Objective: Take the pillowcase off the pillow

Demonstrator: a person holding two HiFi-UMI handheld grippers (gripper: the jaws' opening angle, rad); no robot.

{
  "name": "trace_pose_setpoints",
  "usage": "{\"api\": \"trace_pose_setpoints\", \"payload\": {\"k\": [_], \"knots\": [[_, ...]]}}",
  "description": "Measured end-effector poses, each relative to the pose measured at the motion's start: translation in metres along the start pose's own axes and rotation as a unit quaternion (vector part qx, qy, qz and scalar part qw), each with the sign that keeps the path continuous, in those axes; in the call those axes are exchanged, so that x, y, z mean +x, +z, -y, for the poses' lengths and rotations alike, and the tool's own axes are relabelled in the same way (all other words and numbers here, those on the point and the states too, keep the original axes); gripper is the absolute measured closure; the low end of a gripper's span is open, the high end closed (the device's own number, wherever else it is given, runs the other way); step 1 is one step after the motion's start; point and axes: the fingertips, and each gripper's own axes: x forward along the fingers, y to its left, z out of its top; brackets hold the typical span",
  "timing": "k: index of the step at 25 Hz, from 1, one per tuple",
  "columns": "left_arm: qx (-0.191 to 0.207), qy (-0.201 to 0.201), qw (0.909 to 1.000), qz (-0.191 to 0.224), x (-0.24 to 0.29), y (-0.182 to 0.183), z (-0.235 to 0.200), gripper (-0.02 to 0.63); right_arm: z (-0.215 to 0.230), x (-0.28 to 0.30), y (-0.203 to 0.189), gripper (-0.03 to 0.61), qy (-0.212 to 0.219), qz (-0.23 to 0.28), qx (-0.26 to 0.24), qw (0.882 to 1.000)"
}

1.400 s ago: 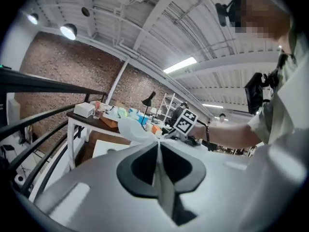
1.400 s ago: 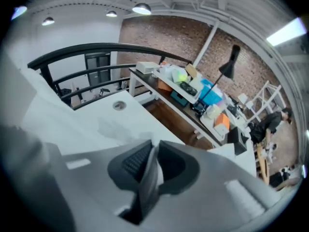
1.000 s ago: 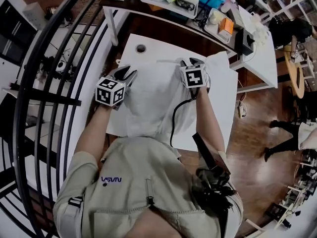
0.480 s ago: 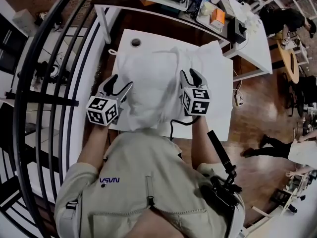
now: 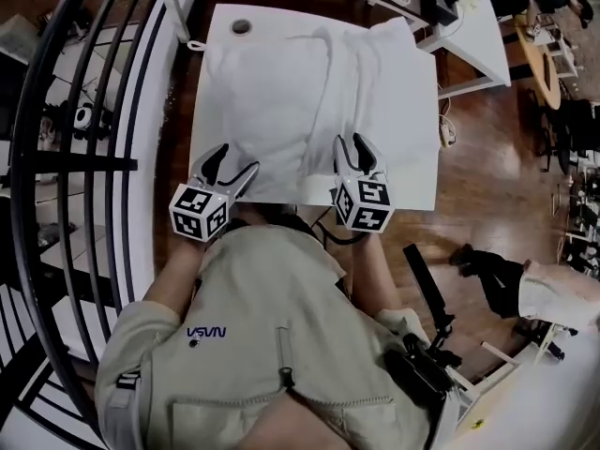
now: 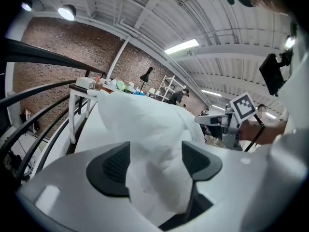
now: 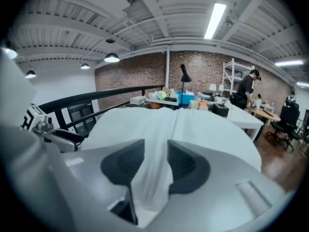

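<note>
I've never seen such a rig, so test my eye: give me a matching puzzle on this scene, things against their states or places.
1 left gripper
2 right gripper
3 round hole

a clamped on a pillowcase fold
b at the table's far left corner
c jaws wide apart, pillowcase loose between

Pairs: 1-c, 2-a, 3-b. The left gripper's jaws have just been opening.

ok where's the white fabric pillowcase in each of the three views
head view: white fabric pillowcase lying flat, upper centre.
left gripper view: pillowcase bunched at lower centre, between jaws that have just been opening.
right gripper view: its fold at lower centre, pinched between the jaws.
shared landmark: black curved metal railing, left side in all three.
</note>
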Motion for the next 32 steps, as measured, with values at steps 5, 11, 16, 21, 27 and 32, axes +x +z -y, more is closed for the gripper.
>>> {"api": "trace_pose_setpoints", "payload": {"k": [5, 11, 16, 21, 27, 32], "knots": [[0.005, 0.017, 0.9994, -0.029, 0.004, -0.028, 0.024, 0.278, -0.012, -0.022, -0.040, 0.411, 0.053, -0.010, 0.024, 0.998], [0.006, 0.082, 0.9955, -0.047, 0.020, -0.048, 0.035, 0.229, -0.025, -0.030, -0.072, 0.374, 0.130, -0.026, 0.005, 0.991], [0.032, 0.131, 0.9884, -0.069, 0.039, -0.051, 0.030, 0.245, -0.082, -0.026, -0.101, 0.325, 0.209, -0.059, -0.064, 0.974], [0.052, 0.125, 0.9884, -0.070, 0.032, -0.046, 0.034, 0.380, -0.109, -0.003, -0.121, 0.327, 0.178, -0.099, -0.102, 0.974], [0.048, 0.100, 0.9937, -0.016, 0.016, -0.007, 0.039, 0.510, -0.086, -0.001, -0.096, 0.551, 0.079, -0.060, -0.132, 0.986], [0.032, 0.099, 0.9942, 0.026, 0.002, 0.026, 0.025, 0.557, -0.046, -0.018, -0.082, 0.569, 0.005, -0.046, -0.105, 0.993]]}}
